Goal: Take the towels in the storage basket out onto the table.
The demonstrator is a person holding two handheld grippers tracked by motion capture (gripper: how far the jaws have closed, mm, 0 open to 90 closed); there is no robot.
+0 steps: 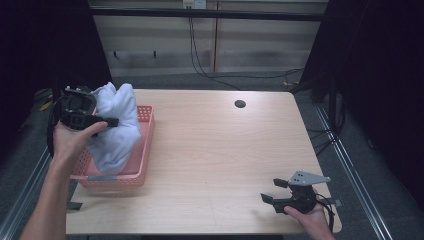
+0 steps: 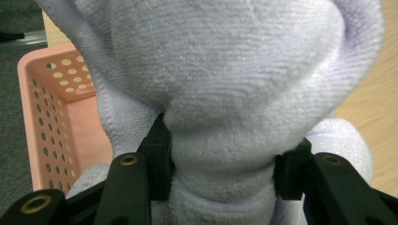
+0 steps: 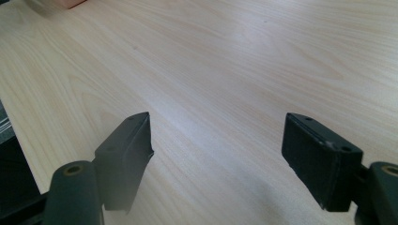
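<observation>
Left gripper [image 2: 220,161] jaws clamped on white towel [image 1: 117,125] over pink basket [image 1: 146,150] | right gripper [image 3: 218,154] jaws apart, nothing between

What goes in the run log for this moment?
left gripper: shut on towel | towel: over basket | right gripper: open, above table

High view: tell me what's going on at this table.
A person works with a gripper in each hand. The left gripper has its jaws clamped on a bunched white towel, holding it up over the pink perforated basket at the table's left edge, with the towel's lower end hanging into the basket. The right gripper sits low near the front right corner of the wooden table, its jaws open and holding nothing.
</observation>
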